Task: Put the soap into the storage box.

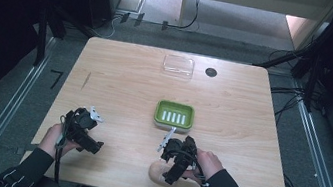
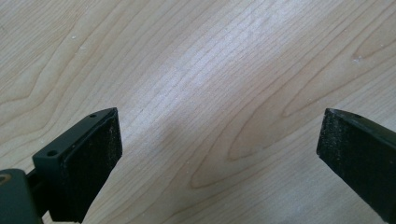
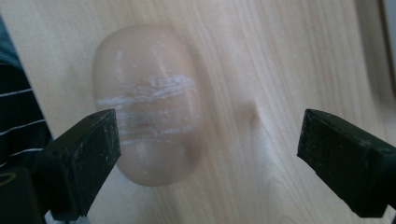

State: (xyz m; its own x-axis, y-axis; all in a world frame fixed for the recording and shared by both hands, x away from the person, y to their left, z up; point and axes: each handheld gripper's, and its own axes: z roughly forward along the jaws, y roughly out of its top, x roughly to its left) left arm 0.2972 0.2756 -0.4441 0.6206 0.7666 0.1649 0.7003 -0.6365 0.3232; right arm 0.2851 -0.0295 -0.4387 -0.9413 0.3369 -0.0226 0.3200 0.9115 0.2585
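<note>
While the beige soap bar [image 3: 147,105] lies close to the table's [image 1: 121,79] near edge, bare wood is left around it. The right gripper [image 1: 175,159] is tilted over the bar, jaws apart; the left gripper [image 1: 82,129] is held at near left, jaws spread, well apart from the green soap dish [image 1: 174,114].

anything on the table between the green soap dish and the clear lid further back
No, just bare wood. In the high view, the table between the green soap dish and the clear lid holds nothing.

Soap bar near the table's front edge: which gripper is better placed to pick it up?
Right. The right gripper hangs open beside the soap bar; the left gripper is open over bare table.
</note>
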